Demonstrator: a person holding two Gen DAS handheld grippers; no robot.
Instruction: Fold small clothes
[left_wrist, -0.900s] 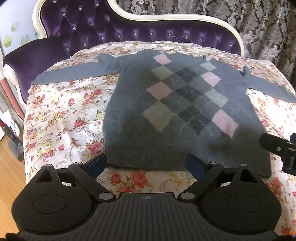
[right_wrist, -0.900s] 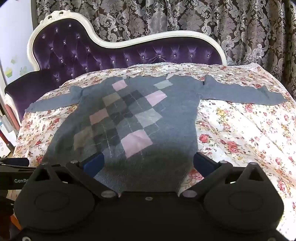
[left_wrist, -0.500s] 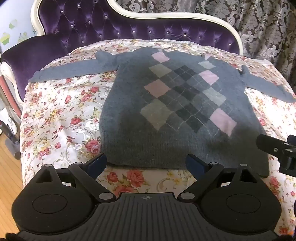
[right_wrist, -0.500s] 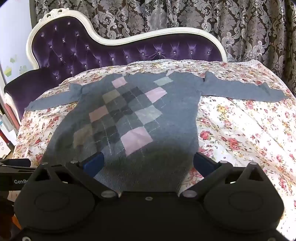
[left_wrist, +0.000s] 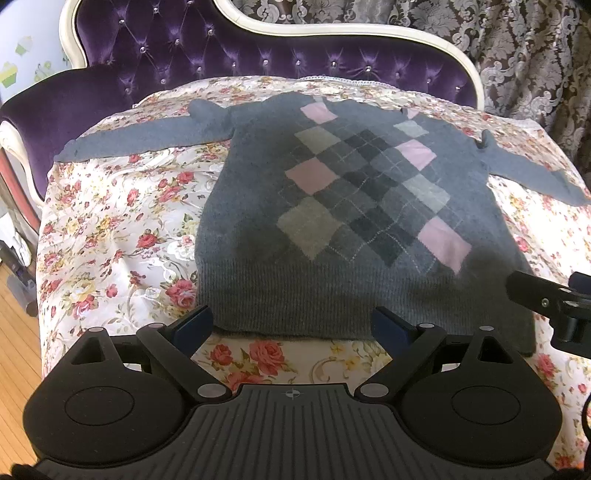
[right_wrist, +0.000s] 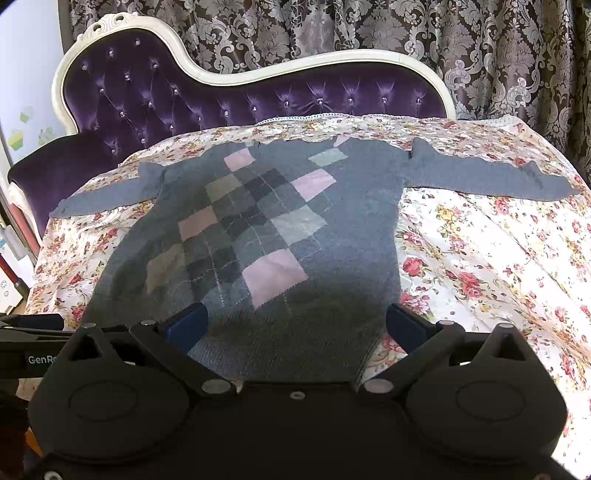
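The left claw (left_wrist: 291, 325) is spread wide and holds nothing; its blue pads (left_wrist: 194, 325) hover over the hem of the grey argyle sweater (left_wrist: 343, 206). The right claw (right_wrist: 295, 325) is likewise fully released and empty, above the hem's right part. The sweater lies flat, sleeves outstretched, on the floral bedspread (left_wrist: 110, 229) before the purple tufted headboard (right_wrist: 221, 99). Only the left view shows wooden floor (left_wrist: 14, 332); the right view shows more of the patterned curtain (right_wrist: 369, 29).
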